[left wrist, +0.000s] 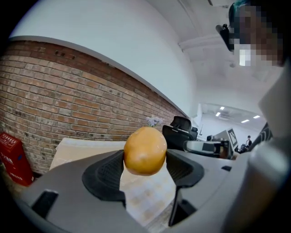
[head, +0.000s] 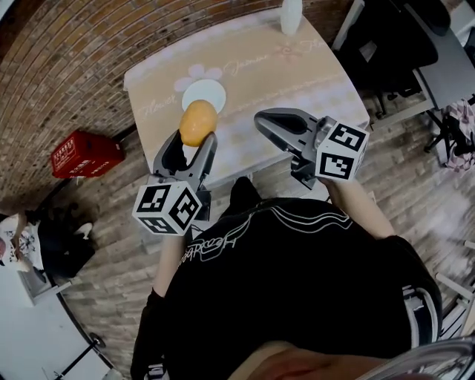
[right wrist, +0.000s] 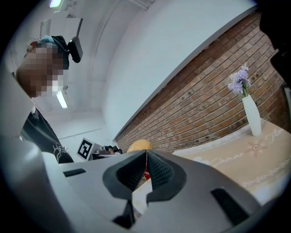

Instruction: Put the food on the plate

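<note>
An orange-yellow round food item (head: 197,122) is clamped between the jaws of my left gripper (head: 194,142), held in the air near the table's front edge. In the left gripper view the food (left wrist: 145,151) fills the gap between the black pads. A white plate (head: 205,93) lies on the table just beyond it, partly hidden by the food. My right gripper (head: 276,122) hovers over the table's front right, jaws shut with nothing between them. From the right gripper view the food (right wrist: 139,145) peeks over the shut jaws (right wrist: 146,166).
The small table (head: 297,82) has a beige patterned cloth. A white vase (head: 291,15) with purple flowers (right wrist: 239,80) stands at its far edge. A red crate (head: 83,154) sits on the floor at left. Black office chairs (head: 393,44) stand at right.
</note>
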Demonstrator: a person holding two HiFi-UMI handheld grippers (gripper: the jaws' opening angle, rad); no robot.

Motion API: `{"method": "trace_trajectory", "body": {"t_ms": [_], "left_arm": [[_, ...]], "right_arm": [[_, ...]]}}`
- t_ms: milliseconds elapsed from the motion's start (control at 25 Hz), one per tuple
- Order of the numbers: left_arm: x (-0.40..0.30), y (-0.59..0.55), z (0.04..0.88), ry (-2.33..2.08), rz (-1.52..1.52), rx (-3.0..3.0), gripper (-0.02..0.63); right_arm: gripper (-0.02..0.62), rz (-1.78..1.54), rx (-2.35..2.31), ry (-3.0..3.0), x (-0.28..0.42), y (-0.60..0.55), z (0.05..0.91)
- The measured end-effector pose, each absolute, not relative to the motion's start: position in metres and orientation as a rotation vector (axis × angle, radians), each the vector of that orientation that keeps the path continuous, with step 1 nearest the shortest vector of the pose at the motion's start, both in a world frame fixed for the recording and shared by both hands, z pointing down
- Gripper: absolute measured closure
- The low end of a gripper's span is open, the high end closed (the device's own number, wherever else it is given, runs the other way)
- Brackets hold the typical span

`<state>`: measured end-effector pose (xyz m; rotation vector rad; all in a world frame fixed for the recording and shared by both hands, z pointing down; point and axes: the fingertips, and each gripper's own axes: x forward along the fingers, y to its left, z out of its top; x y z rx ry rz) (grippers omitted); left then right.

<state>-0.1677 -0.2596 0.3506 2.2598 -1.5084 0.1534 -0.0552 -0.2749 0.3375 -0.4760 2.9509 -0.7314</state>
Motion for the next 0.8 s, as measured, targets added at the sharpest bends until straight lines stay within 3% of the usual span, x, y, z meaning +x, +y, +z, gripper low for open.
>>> {"method": "trace_trajectory", "body": {"t_ms": [800], "left_arm": [[-0.235, -0.395, 0.463, -1.49, 0.312, 2.122, 0.316]], "right_arm": [[0.598, -0.958, -0.629, 2.946, -0.098, -0.383, 0.416]]}}
